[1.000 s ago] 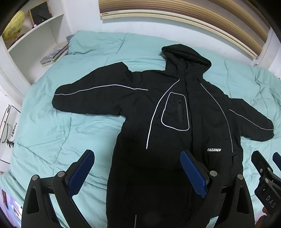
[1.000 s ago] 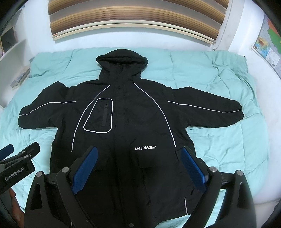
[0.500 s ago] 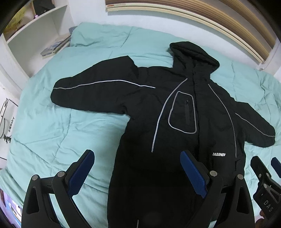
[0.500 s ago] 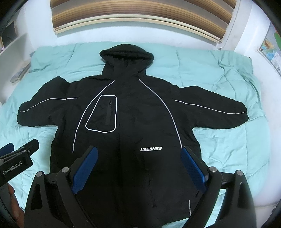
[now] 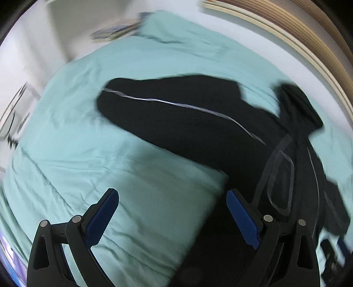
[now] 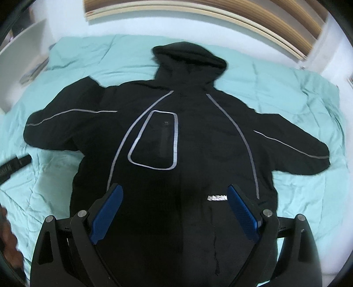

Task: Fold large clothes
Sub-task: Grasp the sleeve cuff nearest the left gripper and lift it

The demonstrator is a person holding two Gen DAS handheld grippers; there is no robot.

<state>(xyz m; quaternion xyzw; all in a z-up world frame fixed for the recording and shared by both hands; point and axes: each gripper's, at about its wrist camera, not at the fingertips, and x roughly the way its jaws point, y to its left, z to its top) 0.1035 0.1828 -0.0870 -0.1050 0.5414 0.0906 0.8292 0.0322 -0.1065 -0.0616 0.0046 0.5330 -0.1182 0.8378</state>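
Note:
A large black hooded jacket (image 6: 189, 136) with grey reflective piping lies spread flat, front up, on a teal quilt (image 6: 297, 92). Both sleeves stretch out sideways and the hood points to the far wall. My right gripper (image 6: 174, 212) hovers open above the jacket's lower front, nothing between its blue pads. In the blurred left wrist view, the jacket's left sleeve (image 5: 176, 117) runs across the middle. My left gripper (image 5: 172, 217) is open over bare quilt (image 5: 88, 154) just left of the jacket's body. The left gripper's tip (image 6: 15, 165) shows at the left edge of the right wrist view.
White shelving (image 6: 19, 57) with books stands left of the bed. A wooden slatted headboard (image 6: 220, 13) runs along the far wall. A hand (image 6: 8, 242) shows at the lower left edge. Bare quilt surrounds the jacket on all sides.
The left gripper has swung quickly to the left and closer to the bed, now facing the left sleeve. The right gripper has moved in nearer the jacket. Both stay open.

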